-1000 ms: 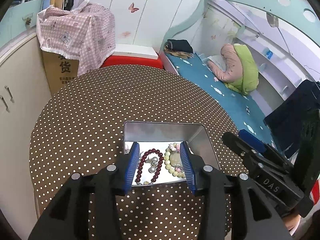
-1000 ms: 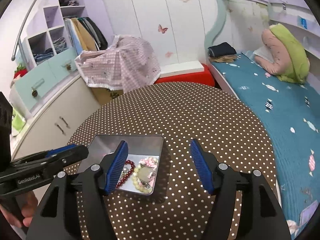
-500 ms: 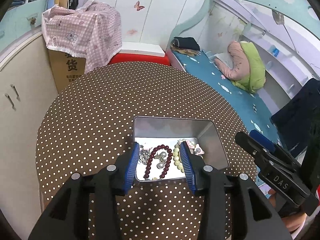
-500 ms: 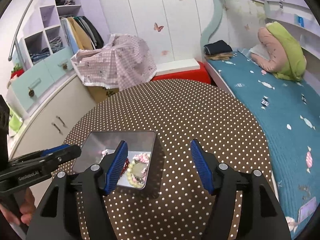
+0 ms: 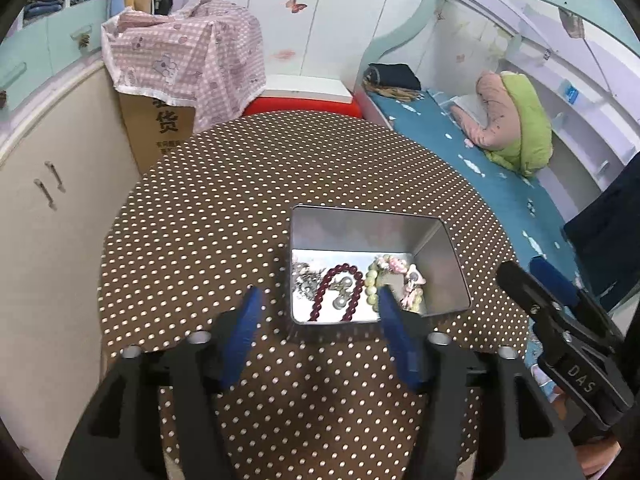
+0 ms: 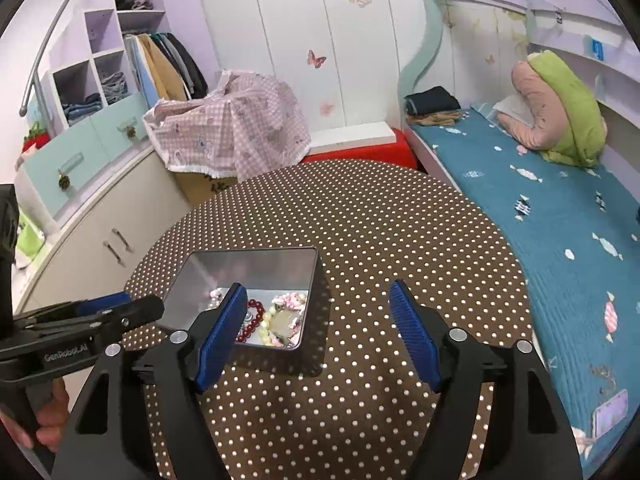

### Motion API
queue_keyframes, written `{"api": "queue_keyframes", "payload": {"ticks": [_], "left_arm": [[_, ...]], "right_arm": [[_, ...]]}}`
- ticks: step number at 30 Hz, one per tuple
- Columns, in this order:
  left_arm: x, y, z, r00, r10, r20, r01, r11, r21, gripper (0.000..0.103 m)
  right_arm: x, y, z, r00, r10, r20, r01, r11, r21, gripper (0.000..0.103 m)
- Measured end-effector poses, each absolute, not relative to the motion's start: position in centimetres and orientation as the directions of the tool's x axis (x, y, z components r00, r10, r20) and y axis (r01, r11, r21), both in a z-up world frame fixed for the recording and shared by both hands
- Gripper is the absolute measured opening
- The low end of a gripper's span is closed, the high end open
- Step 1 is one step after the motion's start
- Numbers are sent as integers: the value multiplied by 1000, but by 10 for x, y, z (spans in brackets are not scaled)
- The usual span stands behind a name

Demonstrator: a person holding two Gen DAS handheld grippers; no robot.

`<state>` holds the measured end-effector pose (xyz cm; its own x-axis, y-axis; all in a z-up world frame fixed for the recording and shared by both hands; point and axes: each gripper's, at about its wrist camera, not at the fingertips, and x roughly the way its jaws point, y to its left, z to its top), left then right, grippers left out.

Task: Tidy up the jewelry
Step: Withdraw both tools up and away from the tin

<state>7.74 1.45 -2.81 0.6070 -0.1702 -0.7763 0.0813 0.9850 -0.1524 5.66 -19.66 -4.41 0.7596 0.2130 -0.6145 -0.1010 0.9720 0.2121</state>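
Metal tin (image 5: 436,276) at 12 o'clock of left gripper (image 5: 318,320), jaws opening, empty; right gripper (image 6: 318,330) likewise. Holds dark red bead bracelet (image 5: 326,290), pale bead bracelet (image 5: 370,282).

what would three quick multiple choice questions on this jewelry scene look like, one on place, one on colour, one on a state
1. Where does the jewelry lie?
A. on the bed
B. inside the metal tin
C. on the bare tablecloth

2. What colour is the darkest bead bracelet?
A. dark red
B. blue
C. white

3. What does the left gripper hold?
A. the tin
B. a bracelet
C. nothing

Answers: 1 B, all pieces rest in the metal tin on the table. 2 A, the bead bracelet is dark red. 3 C, the left gripper is opening, its pads clear of everything.
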Motion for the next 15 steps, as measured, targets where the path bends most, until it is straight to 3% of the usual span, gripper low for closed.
{"api": "queue_keyframes", "payload": {"ticks": [6,15], "left_arm": [[52,7,-8,685,-95,-722,67,995,-67,78],[19,-8,12,743,-55,-667,65,998,-10,81]], "right_arm": [[34,-197,-30,794,180,-581,-87,979,185,77],[1,-196,-8,850,128,-511,-62,988,144,81]]}}
